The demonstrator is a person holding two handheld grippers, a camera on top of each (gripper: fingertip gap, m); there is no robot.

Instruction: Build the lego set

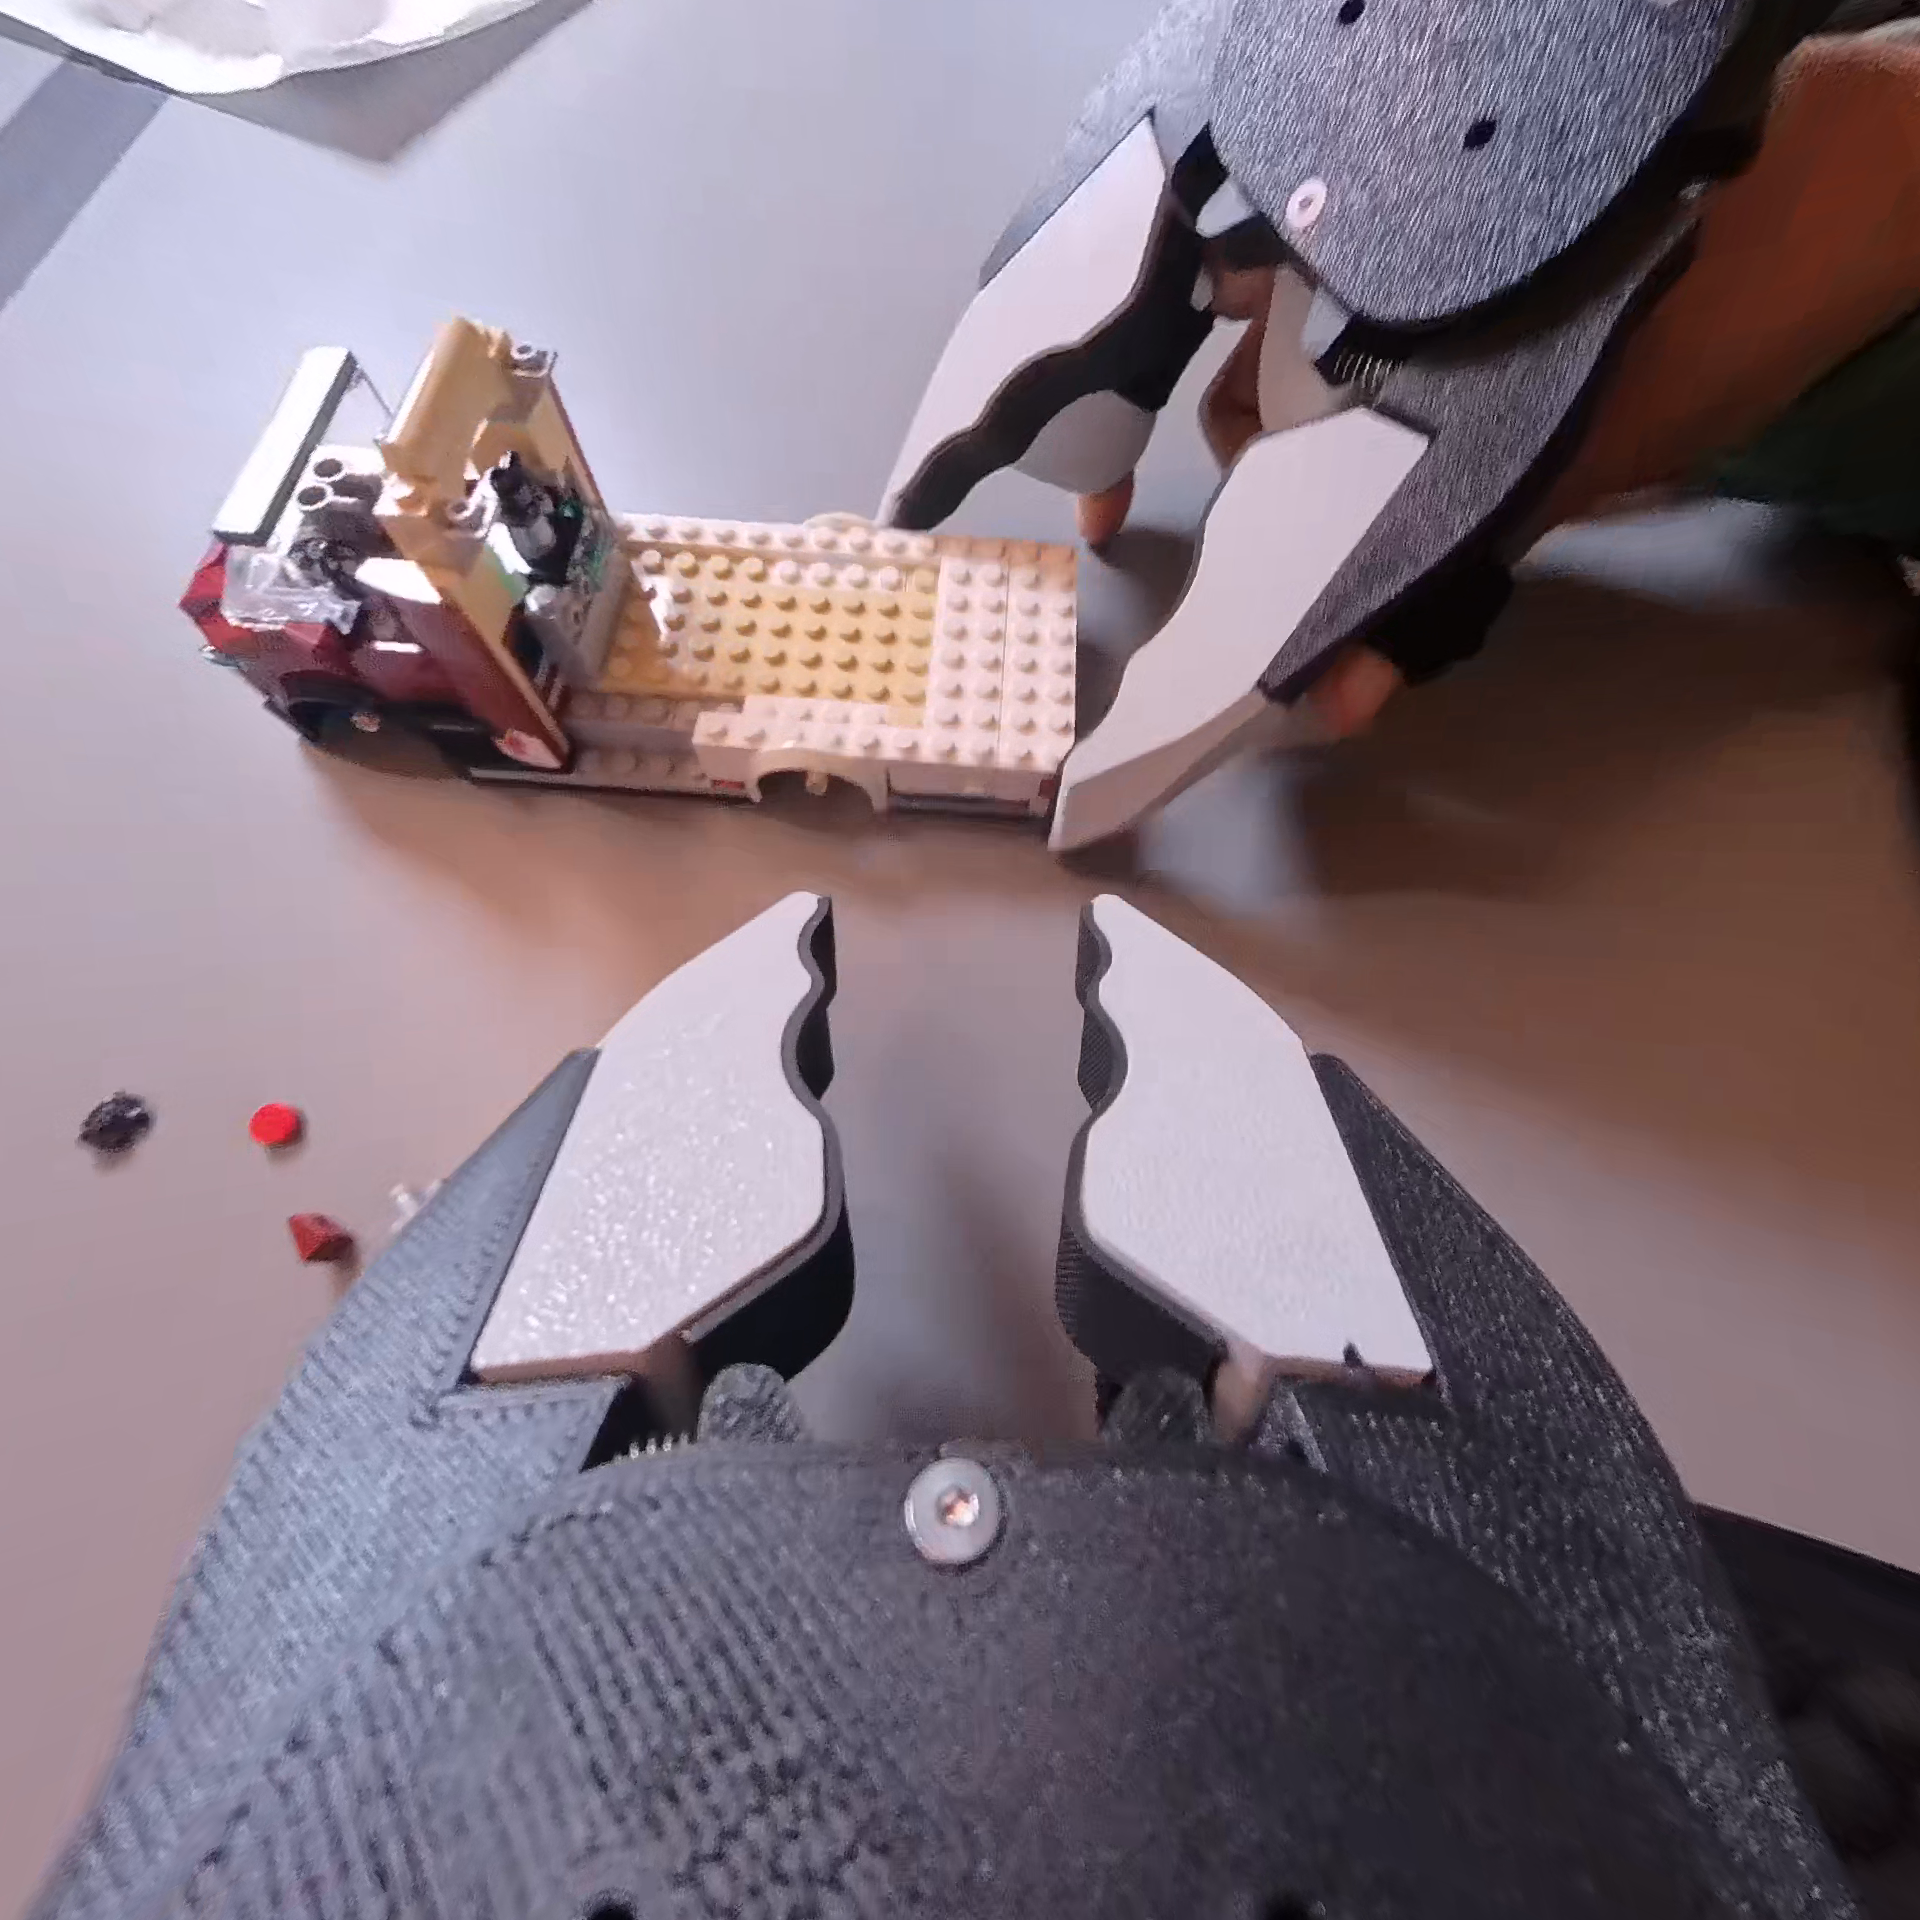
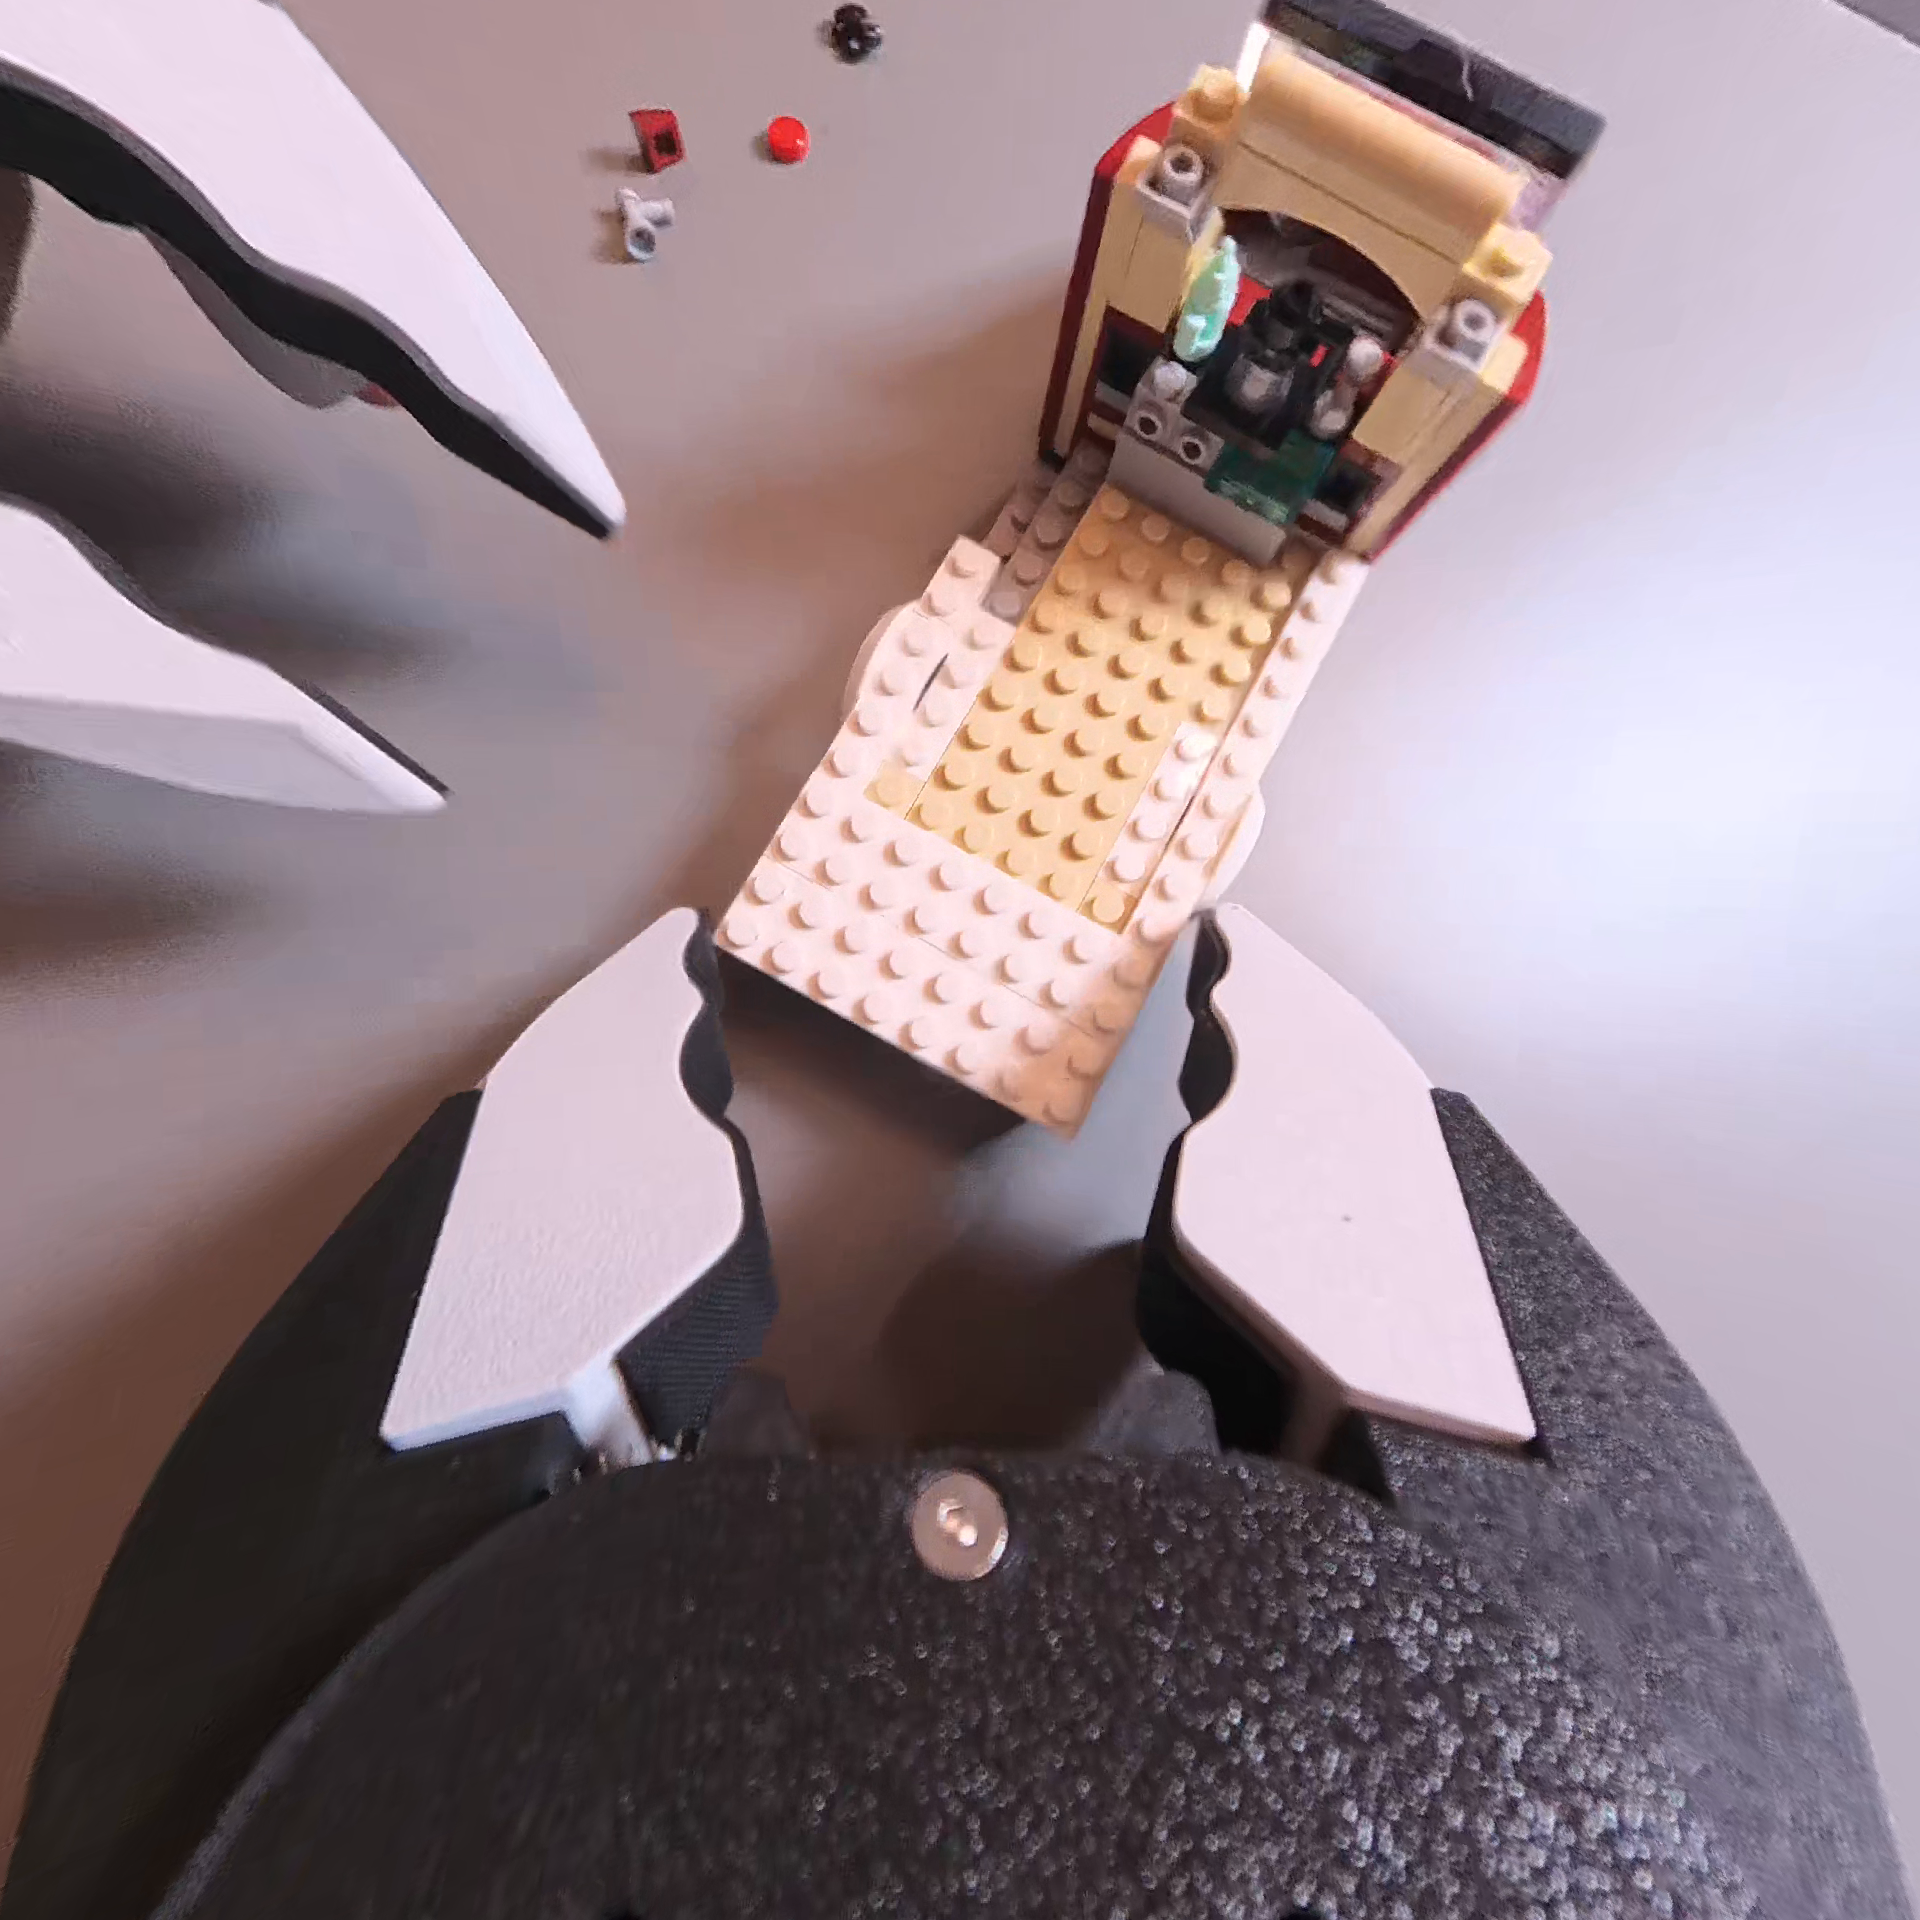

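The lego truck (image 2: 1049, 748)'s rear edge is straddled by the released right claw (image 2: 951, 940); the left claw (image 1: 956, 914), also released, is held over bare worktop (image 1: 1455, 1039).

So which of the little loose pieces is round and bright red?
The round red stud. The dark red piece beside it is squarish, the grey piece is knobbly, and the black piece is dark.

Studded glossy plastic truck (image 2: 1049, 790), smooth matt table (image 2: 1558, 831), rough-textured tool (image 1: 956, 914)
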